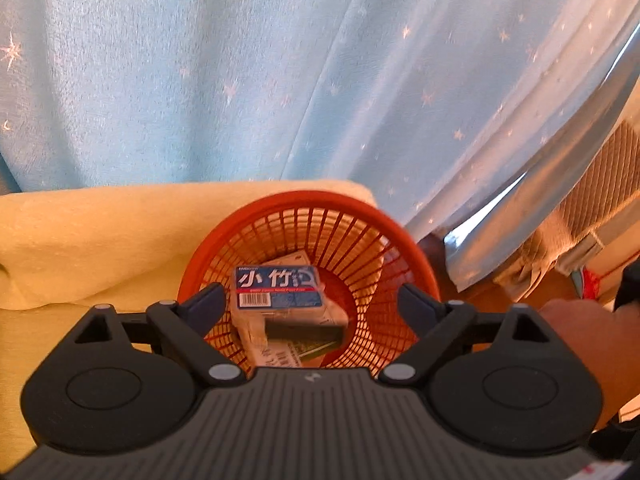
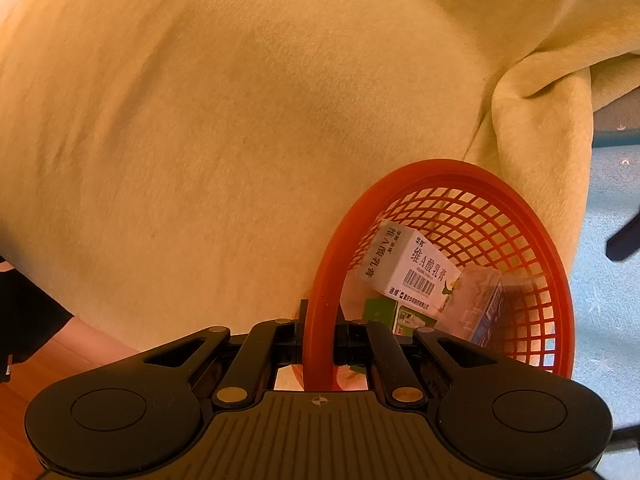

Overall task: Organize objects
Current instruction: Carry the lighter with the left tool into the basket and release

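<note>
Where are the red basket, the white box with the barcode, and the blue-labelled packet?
red basket [image 2: 320, 280], right wrist view, near rim.
white box [image 2: 416, 268], right wrist view, printed face.
blue-labelled packet [image 1: 276, 286], left wrist view, label.

A blue pack [image 1: 277, 286] in the red basket [image 1: 362, 210] has big white letters "小竹" on it; under them sit a red stripe and a white patch with a barcode; the small print there is too blurry to read. A white box [image 2: 408, 270] in the same basket says "维A酸乳膏" on its front and again on its side; it has a barcode too; the tiny line below the barcode is too small to read.
</note>
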Available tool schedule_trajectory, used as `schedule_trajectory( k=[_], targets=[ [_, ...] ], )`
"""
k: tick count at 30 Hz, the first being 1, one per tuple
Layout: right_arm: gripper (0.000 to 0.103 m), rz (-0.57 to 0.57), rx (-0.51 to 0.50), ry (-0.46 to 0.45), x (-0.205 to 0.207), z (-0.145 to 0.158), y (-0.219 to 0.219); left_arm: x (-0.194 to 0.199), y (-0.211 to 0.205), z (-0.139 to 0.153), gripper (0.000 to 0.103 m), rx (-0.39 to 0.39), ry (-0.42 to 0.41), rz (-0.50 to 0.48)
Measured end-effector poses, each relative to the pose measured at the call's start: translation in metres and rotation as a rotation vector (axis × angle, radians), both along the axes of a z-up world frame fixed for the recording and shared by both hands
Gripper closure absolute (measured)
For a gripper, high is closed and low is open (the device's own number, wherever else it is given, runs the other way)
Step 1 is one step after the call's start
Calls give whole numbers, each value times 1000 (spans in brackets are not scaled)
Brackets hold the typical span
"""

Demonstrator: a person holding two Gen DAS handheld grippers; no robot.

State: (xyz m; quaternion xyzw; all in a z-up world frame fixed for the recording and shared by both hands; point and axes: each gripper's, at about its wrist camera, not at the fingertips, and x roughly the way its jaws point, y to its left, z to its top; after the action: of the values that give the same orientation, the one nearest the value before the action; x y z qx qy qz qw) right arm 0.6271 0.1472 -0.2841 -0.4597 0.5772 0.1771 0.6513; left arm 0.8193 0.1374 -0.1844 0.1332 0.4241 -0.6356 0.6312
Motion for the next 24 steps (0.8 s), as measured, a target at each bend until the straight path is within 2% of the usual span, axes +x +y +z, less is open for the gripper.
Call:
schedule_trajectory(
  k=[4,13,24],
  targets=[
    [100,-3,2,-4,-1,1,-1,4,9,-1,13,13,-16,38],
    [100,-6,0,-4,-1,1,-1,28,44,-12,13,96,-74,172],
    [100,-2,-12,3,-1,-1,-1,43,100,-29,13,161,-31,365]
  ],
)
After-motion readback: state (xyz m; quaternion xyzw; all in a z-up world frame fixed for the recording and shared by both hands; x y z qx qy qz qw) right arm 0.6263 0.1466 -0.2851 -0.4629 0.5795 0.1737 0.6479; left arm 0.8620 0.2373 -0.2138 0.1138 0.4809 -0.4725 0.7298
